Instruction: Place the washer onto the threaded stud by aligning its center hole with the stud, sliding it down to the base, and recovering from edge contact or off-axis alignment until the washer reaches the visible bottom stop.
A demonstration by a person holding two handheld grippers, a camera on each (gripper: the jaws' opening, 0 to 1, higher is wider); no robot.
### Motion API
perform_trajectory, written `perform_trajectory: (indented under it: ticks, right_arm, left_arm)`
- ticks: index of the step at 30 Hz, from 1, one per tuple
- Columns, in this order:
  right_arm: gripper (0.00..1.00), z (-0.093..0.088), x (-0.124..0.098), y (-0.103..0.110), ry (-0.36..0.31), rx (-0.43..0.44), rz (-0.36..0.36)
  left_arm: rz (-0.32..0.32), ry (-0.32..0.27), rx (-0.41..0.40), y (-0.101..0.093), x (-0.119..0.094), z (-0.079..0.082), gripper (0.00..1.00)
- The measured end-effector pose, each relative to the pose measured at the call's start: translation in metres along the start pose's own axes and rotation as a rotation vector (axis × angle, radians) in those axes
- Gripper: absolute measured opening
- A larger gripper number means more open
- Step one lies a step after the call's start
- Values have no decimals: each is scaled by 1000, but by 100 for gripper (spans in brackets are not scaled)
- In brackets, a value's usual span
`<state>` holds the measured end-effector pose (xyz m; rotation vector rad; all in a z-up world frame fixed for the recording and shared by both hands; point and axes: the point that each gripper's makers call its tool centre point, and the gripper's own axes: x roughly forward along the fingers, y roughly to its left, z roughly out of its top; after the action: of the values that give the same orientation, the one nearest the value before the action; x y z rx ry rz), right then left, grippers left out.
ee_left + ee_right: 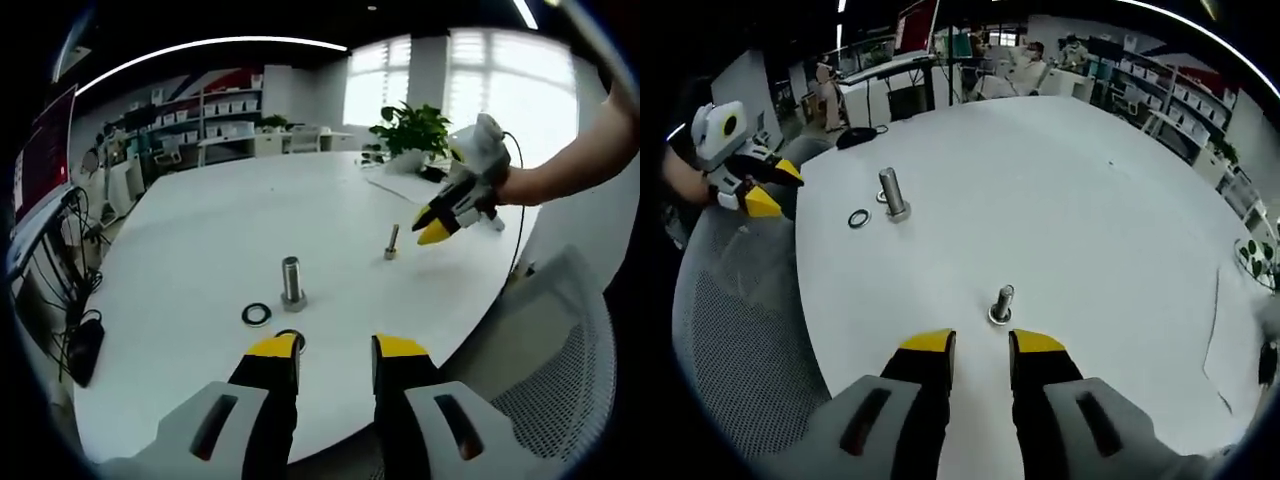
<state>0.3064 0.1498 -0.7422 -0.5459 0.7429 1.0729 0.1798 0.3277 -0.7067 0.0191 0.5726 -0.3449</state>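
A large threaded stud stands upright on the white table, just beyond my left gripper, which is open with nothing between its jaws. A black washer lies flat to the stud's left. A second ring peeks out by my left jaw tip. A small bolt stands farther right, near my right gripper. In the right gripper view, the small bolt stands just ahead of my open right gripper. The large stud, the washer and the left gripper are at far left.
A grey mesh chair sits at the table's near edge. A potted plant and papers lie at the far side. A monitor and cables stand off the table's left edge. People sit at distant desks.
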Motion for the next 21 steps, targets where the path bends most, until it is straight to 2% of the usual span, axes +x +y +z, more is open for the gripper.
perform_trajectory:
  ticks: [3, 13, 21]
  right_arm:
    - [24, -2, -3, 7, -10, -11, 0]
    - [24, -8, -15, 20, -59, 87, -8]
    - [24, -2, -18, 37, -92, 129, -5]
  left_arm:
    - [0, 1, -4, 0, 0, 0, 27]
    - [-3, -5, -3, -1, -1, 0, 27]
    - [-11, -4, -3, -3, -1, 0, 27]
